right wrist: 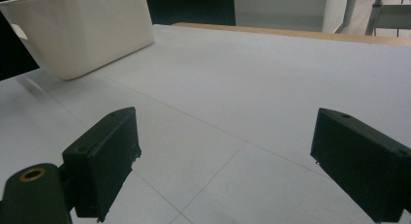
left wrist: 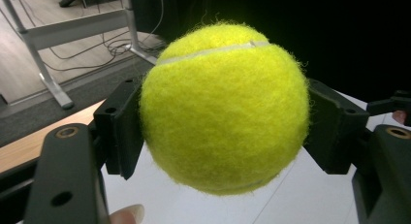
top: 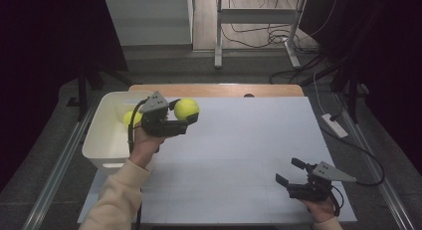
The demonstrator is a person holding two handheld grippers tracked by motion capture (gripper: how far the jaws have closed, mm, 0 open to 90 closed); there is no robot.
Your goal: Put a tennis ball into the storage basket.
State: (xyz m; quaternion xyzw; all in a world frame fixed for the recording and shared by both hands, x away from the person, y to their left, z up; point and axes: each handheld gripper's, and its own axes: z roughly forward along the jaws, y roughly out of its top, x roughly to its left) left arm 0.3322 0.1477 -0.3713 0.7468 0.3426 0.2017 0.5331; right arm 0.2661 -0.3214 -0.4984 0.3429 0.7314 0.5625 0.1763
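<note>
fuzzy yellow tennis ball (left wrist: 224, 107), white seam

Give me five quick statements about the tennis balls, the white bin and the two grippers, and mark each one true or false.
1. The left gripper is shut on a tennis ball. True.
2. The right gripper holds a tennis ball too. False: it is open with nothing between its fingers.
3. A second ball lies inside the white bin. True.
4. The white bin stands at the table's right edge. False: it stands at the left edge of the table.
5. The held ball rests on the table. False: it is lifted above the table, beside the bin.
</note>
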